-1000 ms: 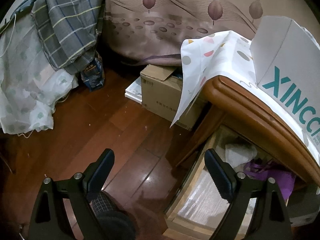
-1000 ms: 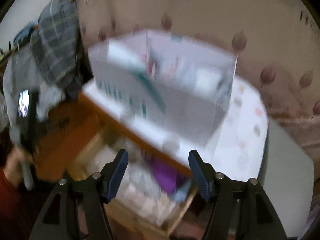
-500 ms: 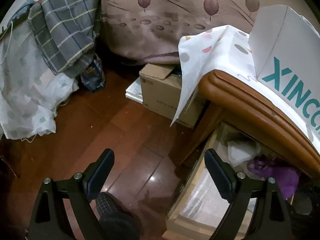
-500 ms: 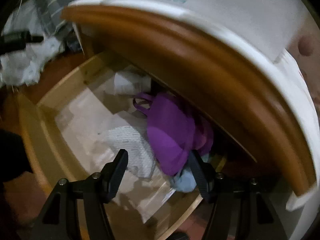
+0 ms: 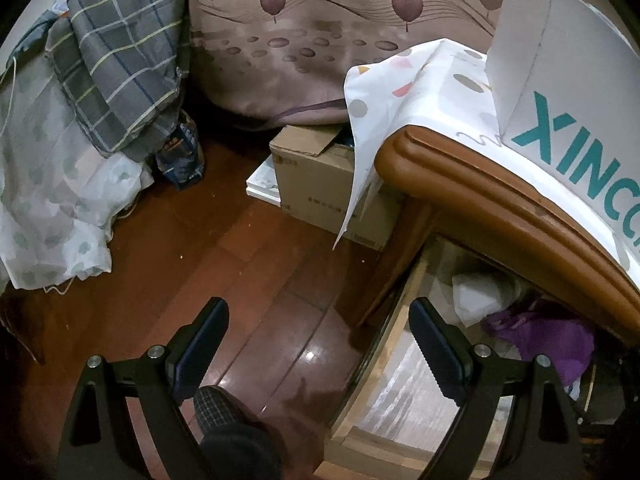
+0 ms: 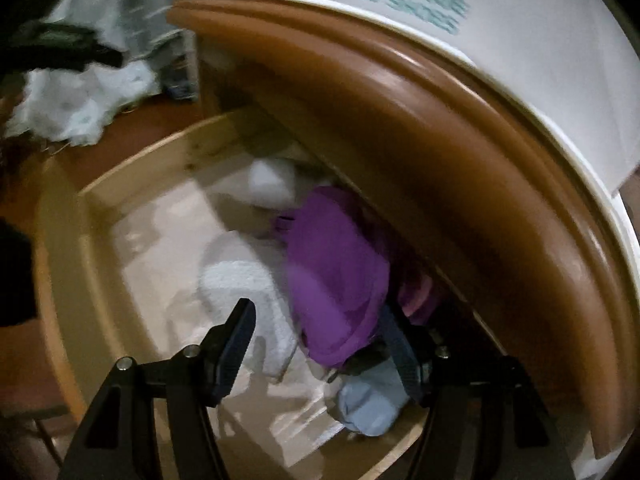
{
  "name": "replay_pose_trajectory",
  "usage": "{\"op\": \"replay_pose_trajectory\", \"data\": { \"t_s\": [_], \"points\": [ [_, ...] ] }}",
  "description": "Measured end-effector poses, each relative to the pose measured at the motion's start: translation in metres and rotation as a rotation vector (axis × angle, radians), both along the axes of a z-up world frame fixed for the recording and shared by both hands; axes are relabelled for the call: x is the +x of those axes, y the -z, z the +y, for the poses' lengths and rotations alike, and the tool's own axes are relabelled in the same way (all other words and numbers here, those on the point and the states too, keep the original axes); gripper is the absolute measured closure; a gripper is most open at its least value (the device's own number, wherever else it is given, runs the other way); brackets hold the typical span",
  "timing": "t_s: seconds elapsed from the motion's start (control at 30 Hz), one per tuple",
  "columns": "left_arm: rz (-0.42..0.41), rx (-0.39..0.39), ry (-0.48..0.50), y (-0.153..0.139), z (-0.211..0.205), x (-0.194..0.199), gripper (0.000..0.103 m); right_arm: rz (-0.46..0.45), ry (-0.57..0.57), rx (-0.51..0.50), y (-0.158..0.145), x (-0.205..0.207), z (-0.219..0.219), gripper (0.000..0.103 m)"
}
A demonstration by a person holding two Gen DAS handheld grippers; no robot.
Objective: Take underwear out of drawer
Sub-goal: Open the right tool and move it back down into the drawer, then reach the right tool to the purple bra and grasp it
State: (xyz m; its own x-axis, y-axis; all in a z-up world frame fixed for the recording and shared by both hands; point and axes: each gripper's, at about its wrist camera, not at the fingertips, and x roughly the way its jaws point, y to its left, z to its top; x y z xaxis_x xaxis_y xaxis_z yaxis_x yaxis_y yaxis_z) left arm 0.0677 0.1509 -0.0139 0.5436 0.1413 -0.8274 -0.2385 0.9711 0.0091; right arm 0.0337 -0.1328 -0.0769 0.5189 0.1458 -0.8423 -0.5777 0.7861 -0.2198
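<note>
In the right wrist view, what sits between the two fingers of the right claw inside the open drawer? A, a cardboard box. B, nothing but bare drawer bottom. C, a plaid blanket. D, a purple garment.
D: the purple garment bulges between the fingers of the right claw inside the drawer, with white cloth beside it; the pads do not yet press on it.

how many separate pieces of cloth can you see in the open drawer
4: a white bundle at the back, a purple garment in the middle, a white textured cloth left of it, and a pale blue piece at the front right. More may hide under the wooden top.
</note>
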Motion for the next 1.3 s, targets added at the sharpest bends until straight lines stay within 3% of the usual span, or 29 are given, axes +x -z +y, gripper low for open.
{"op": "replay_pose_trajectory", "data": {
  "t_s": [0.43,0.6,0.93,1.07,1.17,1.3],
  "points": [
    [0.000,0.006,0.007,0.000,-0.001,-0.002,0.013,-0.019,0.062,-0.124,0.025,0.013,-0.012,0.036],
    [0.007,0.007,0.011,0.000,-0.001,0.001,0.013,-0.065,0.040,-0.234,0.039,0.023,0.002,0.037],
    [0.005,-0.005,0.027,-0.002,-0.002,0.000,0.013,-0.210,-0.144,-0.491,0.066,0.008,0.055,0.036],
    [0.002,-0.011,0.024,-0.004,0.000,-0.001,0.013,-0.229,-0.255,-0.561,0.080,0.004,0.079,0.036],
    [0.004,-0.014,0.025,-0.004,0.001,-0.001,0.013,-0.231,-0.295,-0.580,0.083,0.009,0.093,0.036],
    [0.001,-0.018,0.025,-0.006,0.001,-0.001,0.013,-0.124,-0.295,-0.499,0.083,0.019,0.106,0.036]
  ]
}}
